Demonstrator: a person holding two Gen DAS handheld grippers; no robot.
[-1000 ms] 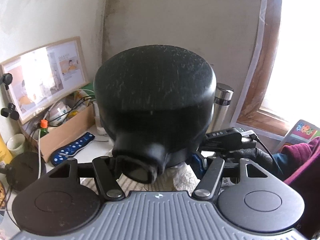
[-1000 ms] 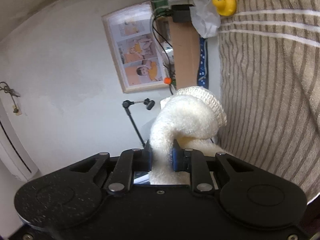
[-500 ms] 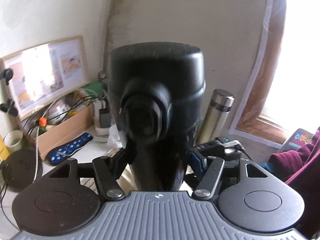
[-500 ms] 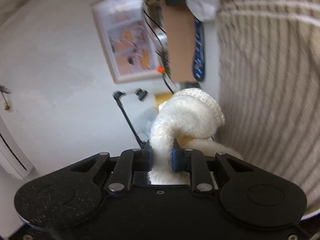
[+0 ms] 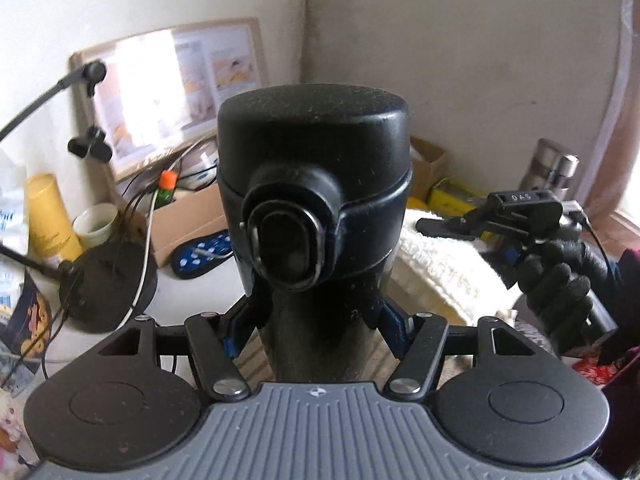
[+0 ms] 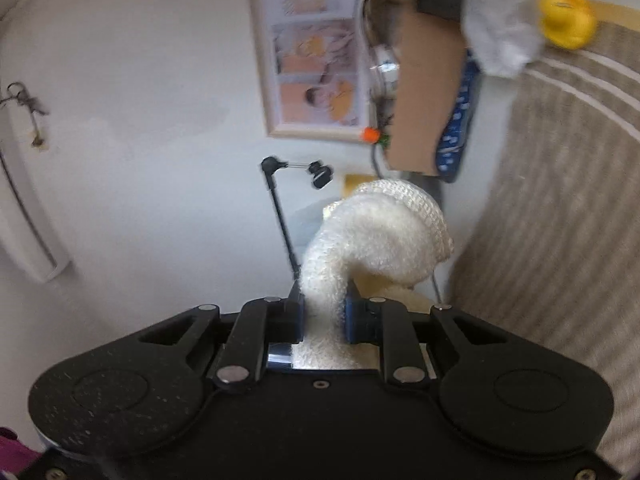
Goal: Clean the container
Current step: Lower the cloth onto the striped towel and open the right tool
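Our left gripper [image 5: 320,312] clamps the black flask [image 5: 316,208]; our right gripper [image 6: 323,312] pinches the white cloth [image 6: 372,236]. Striped mat [image 6: 560,216], cluttered white table [image 5: 192,292], pale walls.

A plain cream plaster wall [image 5: 480,60] meets a second wall at a corner stained dark along its seam. A light wood-framed picture poster [image 5: 180,92] leans against the left wall. Below the poster, an open brown cardboard box [image 5: 192,216] sits on the white bench [image 5: 188,296]. Far right of the poster, bright daylight enters past a brown window frame [image 5: 628,120].
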